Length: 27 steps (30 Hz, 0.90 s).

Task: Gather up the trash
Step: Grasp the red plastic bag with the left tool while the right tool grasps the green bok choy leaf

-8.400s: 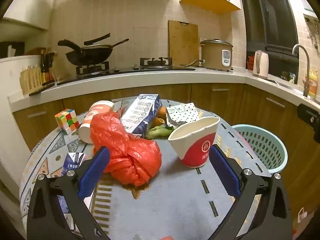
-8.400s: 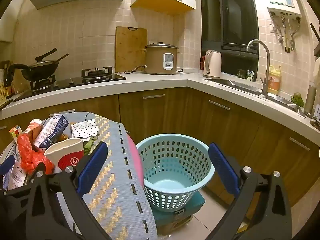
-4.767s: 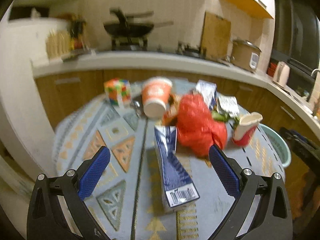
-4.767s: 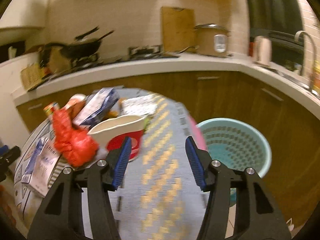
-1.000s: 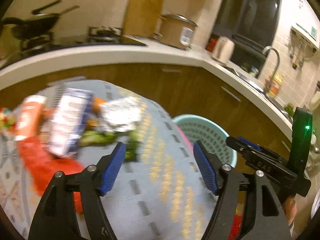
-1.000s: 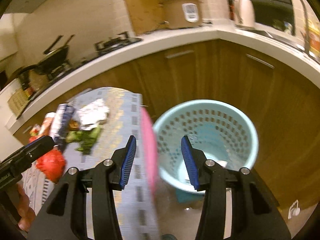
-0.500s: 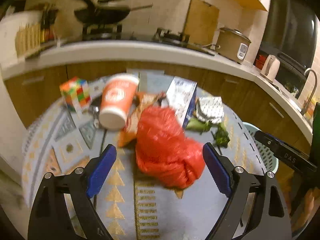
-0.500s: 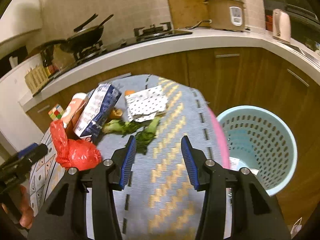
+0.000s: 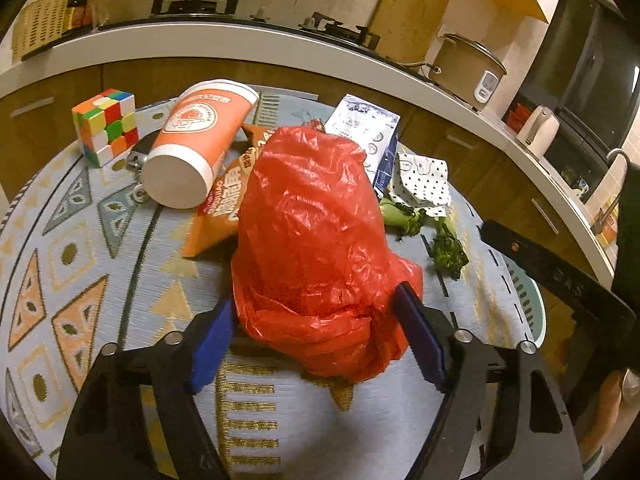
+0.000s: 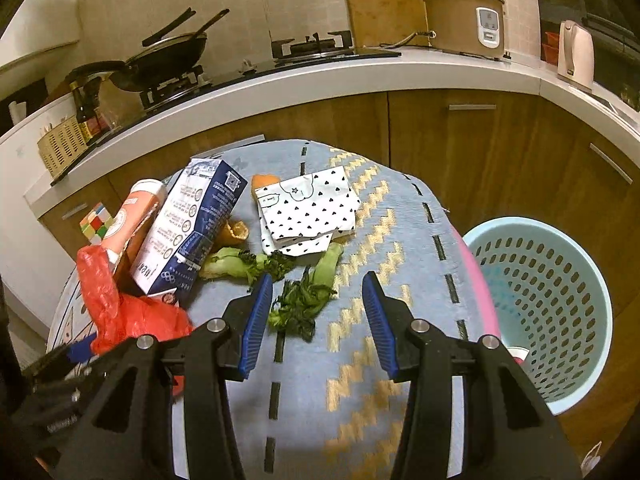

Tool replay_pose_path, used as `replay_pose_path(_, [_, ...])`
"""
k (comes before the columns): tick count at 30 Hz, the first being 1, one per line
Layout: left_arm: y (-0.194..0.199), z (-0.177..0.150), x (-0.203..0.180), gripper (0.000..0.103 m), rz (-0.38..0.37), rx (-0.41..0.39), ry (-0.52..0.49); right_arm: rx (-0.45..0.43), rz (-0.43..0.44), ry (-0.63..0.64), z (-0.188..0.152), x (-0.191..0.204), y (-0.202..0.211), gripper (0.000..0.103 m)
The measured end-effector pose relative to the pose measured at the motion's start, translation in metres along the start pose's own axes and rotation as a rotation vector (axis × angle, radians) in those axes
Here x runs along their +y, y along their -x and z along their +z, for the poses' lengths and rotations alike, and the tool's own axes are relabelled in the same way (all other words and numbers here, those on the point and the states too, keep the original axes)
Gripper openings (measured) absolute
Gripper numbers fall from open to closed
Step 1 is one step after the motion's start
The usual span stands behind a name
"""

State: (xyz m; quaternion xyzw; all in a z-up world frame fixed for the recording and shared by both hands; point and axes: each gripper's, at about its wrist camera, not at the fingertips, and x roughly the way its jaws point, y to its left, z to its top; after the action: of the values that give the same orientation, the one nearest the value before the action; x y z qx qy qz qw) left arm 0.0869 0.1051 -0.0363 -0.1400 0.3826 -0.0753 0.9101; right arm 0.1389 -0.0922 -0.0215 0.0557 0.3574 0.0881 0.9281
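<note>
Kitchen, round patterned-cloth table (image 9: 100,240). Left gripper (image 9: 316,340) is closing, its jaws straddling the crumpled red plastic bag (image 9: 312,232) at table centre. Right gripper (image 10: 318,320), part-open and empty, is hovering over limp green vegetable scraps (image 10: 304,300) near the table's edge beside the pale blue perforated basket (image 10: 560,300).

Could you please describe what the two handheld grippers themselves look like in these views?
Both look alike: the left gripper and the right gripper have matte black angular frames with silver pivot bolts and two long fingers faced with ribbed blue pads. No cables or sleeves are visible.
</note>
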Motion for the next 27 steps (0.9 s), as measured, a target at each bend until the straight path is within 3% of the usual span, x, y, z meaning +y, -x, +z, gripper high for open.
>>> replay_pose_path(2, [0.002,-0.003,0.000,0.061,-0.014,-0.017,-0.011,0.007,0.000,-0.005,0.002,0.000,-0.005,0.043])
replay_pose_path(7, [0.011,-0.011,-0.002,0.049,-0.046,-0.056,-0.031,0.045,-0.010,-0.015,0.003,0.000,-0.024,0.043])
replay_pose_path(17, [0.023,-0.018,-0.013,0.044,-0.057,-0.121,-0.084,0.148,-0.012,0.002,0.000,0.004,-0.052,0.043])
replay_pose_path(21, [0.025,-0.018,-0.013,0.036,-0.063,-0.123,-0.077,0.147,-0.002,0.040,-0.001,0.012,-0.052,0.023])
replay_pose_path(27, [0.030,-0.019,-0.012,0.031,-0.106,-0.111,-0.064,0.111,0.030,0.012,-0.003,0.004,-0.035,0.019])
